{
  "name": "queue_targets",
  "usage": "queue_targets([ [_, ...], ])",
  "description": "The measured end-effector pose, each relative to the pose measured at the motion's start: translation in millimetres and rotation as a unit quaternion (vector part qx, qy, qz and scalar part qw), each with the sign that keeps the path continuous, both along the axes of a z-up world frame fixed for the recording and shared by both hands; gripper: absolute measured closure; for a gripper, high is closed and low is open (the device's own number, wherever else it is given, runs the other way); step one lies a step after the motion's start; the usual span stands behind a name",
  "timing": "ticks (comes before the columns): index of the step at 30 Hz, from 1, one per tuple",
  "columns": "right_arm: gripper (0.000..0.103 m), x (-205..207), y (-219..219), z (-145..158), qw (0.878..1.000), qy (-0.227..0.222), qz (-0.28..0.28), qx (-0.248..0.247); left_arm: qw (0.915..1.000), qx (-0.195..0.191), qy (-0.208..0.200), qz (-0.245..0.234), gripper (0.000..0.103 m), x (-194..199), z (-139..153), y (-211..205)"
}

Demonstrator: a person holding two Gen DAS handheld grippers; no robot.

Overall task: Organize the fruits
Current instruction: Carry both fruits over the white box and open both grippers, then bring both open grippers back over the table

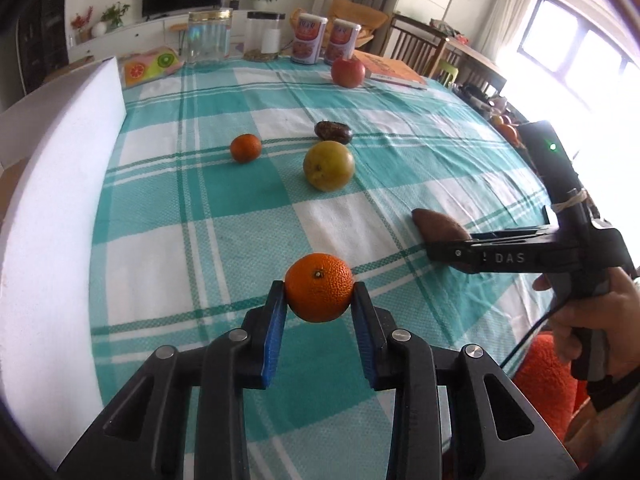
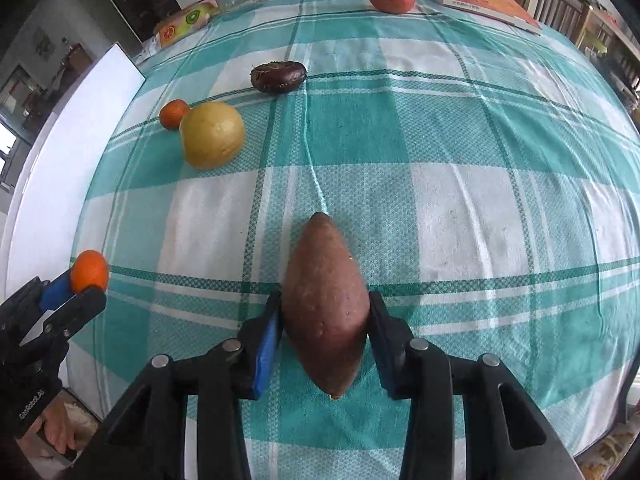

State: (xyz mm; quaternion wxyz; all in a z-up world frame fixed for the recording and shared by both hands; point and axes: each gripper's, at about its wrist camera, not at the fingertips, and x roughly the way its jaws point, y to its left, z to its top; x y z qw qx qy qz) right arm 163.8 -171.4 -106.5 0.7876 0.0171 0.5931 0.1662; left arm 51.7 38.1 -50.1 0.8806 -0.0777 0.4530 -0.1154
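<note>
White board (image 1: 60, 184): stands along the left edge of the left wrist view, walling off that side of the tabletop (image 1: 400, 152); I judge it a border, not a goal.
Small orange (image 1: 245, 147): rests on the checked cloth at centre left of the left wrist view, well apart from both tools, untouched.
Left hand-held gripper (image 1: 319, 295): lower centre of its own view, its blue pads pressed on either side of the orange (image 1: 319, 293); the pinch sits at the fruit's widest girth, probably so the round skin cannot roll out.
Orange, position: it seems clear of the cloth, though the gap beneath is hard to judge.
Pear (image 1: 329, 165): yellow-green, centre of the left wrist view, just in front of a dark fruit (image 1: 333, 132); both lie loose, waiting their turn.
Apple (image 1: 348, 72): red, upper centre, near two cans (image 1: 325, 40) and a book (image 1: 394, 70) at the far edge.
Sweet potato (image 2: 325, 312): lower centre of the right wrist view, lying lengthwise along the fingers.
Right hand-held gripper (image 2: 325, 320): closed on the sweet potato across its thick middle; gripping the fattest part likely keeps the tapered ends from tipping.
Person's hand (image 1: 588, 312): lower right of the left wrist view, wrapped round the right tool's handle.
Stage: both tools loaded; no bowl or tray shows, so the destination cannot be told.
</note>
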Motion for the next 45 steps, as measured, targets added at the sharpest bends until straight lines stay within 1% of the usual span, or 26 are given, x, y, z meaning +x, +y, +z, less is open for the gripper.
queue_targets([
  [2,0.062,-9.3,-10.1,3.3,0.998,0.007,-0.022,0.067,0.9996,-0.026,-0.007,-0.002,0.07,-19.6,19.3,12.3],
  [3,0.062,-14.5,-13.2,5.9,0.993,0.015,-0.03,0.113,0.9992,-0.038,-0.011,-0.001,0.07,-29.6,29.0,19.0],
  [5,0.062,-24.8,-9.6,14.9,0.976,0.029,-0.036,0.212,0.9981,-0.058,-0.023,0.005,0.07,-47.4,47.9,33.3],
  [6,0.062,-29.6,-2.0,22.0,0.967,0.031,-0.031,0.25,0.9973,-0.067,-0.029,0.009,0.07,-54.6,57.0,41.1],
  [8,0.062,-37.1,27.9,42.1,0.954,0.029,-0.006,0.3,0.9951,-0.086,-0.041,0.026,0.07,-65.2,72.9,60.7],
  [11,0.062,-47.5,91.7,72.3,0.939,0.024,0.056,0.339,0.991,-0.097,-0.056,0.074,0.07,-77.8,88.5,98.6],
  [14,0.062,-59.7,161.9,92.8,0.925,0.031,0.119,0.359,0.9845,-0.07,-0.062,0.148,0.07,-88.2,86.9,145.3],
  [16,0.062,-69.5,207.5,98.0,0.917,0.041,0.157,0.363,0.9765,-0.061,-0.05,0.201,0.07,-95.2,76.3,178.8],
  [17,0.062,-74.9,228.8,98.1,0.916,0.045,0.176,0.359,0.9718,-0.053,-0.043,0.226,0.07,-99.1,69.3,193.7],
  [21,0.062,-97.1,294.1,87.1,0.919,0.052,0.226,0.319,0.9533,-0.011,-0.014,0.301,0.07,-113.9,42.7,234.7],
  [23,0.062,-104.1,318.0,76.7,0.921,0.061,0.239,0.302,0.9455,-0.003,-0.001,0.326,0.069,-118.1,30.6,246.3],
  [25,0.06,-109.0,336.9,67.9,0.925,0.058,0.249,0.28,0.9375,0.006,0.011,0.348,0.067,-122.1,21.5,254.3],
  [26,0.06,-111.2,342.8,66.3,0.928,0.051,0.252,0.269,0.9338,0.011,0.015,0.357,0.064,-123.9,18.7,257.9],
  [27,0.059,-112.3,345.9,66.3,0.93,0.045,0.253,0.262,0.9313,0.012,0.016,0.364,0.052,-124.1,16.4,259.6],
  [28,0.052,-114.4,346.3,68.5,0.93,0.04,0.255,0.263,0.9291,0.013,0.015,0.369,0.035,-124.0,15.6,260.3],
  [29,0.047,-114.0,344.1,71.9,0.93,0.034,0.254,0.265,0.9266,0.016,0.012,0.376,0.029,-124.1,17.0,259.2],
  [30,0.039,-112.3,338.4,75.1,0.93,0.022,0.252,0.268,0.9243,0.018,0.006,0.381,0.024,-123.4,19.0,257.9],
  [31,0.034,-110.5,329.5,80.8,0.93,0.006,0.248,0.271,0.9237,0.019,-0.001,0.383,0.024,-121.7,21.2,255.9],
  [33,0.031,-101.8,309.5,92.2,0.934,-0.029,0.234,0.27,0.9255,0.023,-0.012,0.378,0.024,-117.2,27.1,249.4],
  [35,0.025,-94.2,277.6,100.2,0.939,-0.068,0.213,0.262,0.9299,0.032,-0.029,0.365,0.024,-115.1,35.8,238.5],
  [37,0.016,-88.6,242.1,106.5,0.946,-0.12,0.184,0.239,0.9383,0.036,-0.048,0.341,0.024,-108.6,44.7,220.0],
  [38,0.015,-85.1,220.1,106.7,0.95,-0.148,0.166,0.22,0.9434,0.034,-0.057,0.325,0.024,-104.8,48.8,208.7],
  [40,0.007,-75.5,180.4,99.7,0.958,-0.197,0.123,0.167,0.9556,0.024,-0.071,0.285,0.02,-93.7,55.5,181.8],
  [41,0.006,-69.3,159.0,92.1,0.963,-0.212,0.098,0.137,0.9625,0.016,-0.075,0.26,0.02,-87.3,57.9,165.6],
  [43,0.006,-52.9,115.4,70.9,0.97,-0.225,0.044,0.075,0.976,0.004,-0.076,0.204,0.02,-73.1,58.9,128.8],
  [45,0.006,-36.7,69.9,49.6,0.973,-0.229,-0.015,0.012,0.9865,-0.004,-0.071,0.147,0.02,-60.7,59.2,93.0],
])
